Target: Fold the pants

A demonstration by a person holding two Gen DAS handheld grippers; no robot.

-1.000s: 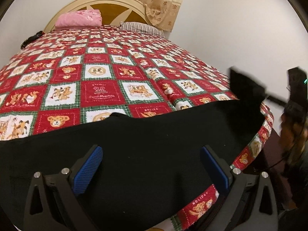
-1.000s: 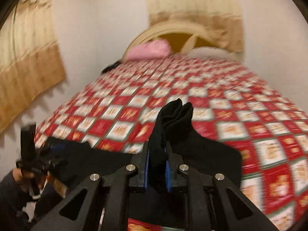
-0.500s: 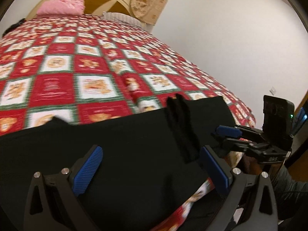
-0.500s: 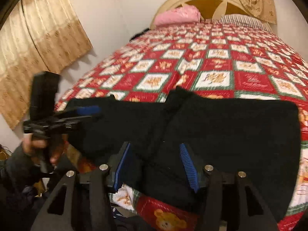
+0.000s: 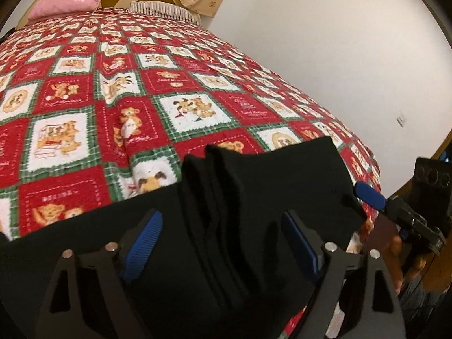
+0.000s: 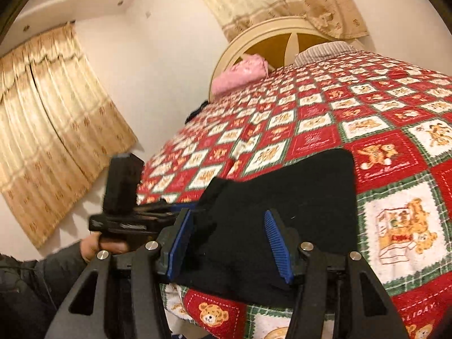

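Note:
Black pants (image 5: 254, 197) lie flat along the near edge of the bed's red teddy-bear quilt (image 5: 175, 84), with a raised lengthwise fold down their middle. My left gripper (image 5: 221, 244) hovers over that fold. Its jaws are closing with the fold between the blue pads, which are not pressing on it. In the right wrist view, my right gripper (image 6: 228, 243) stands open over the pants (image 6: 296, 192) at their end, with cloth lying loose between the pads. One blue pad (image 5: 370, 196) of the right gripper shows at the pants' right corner.
A pink pillow (image 5: 67, 2) and a striped pillow (image 5: 163, 10) lie by the headboard (image 6: 282, 39). A white wall (image 5: 339, 56) runs along the bed's right side and curtains (image 6: 56, 130) hang on the left. A hand (image 6: 96, 247) holds the left tool off the bed's edge.
The right gripper opened and let go of the bunched pants, which dropped flat onto the quilt. The left gripper moved right along the pants to the fold, and its jaws narrowed.

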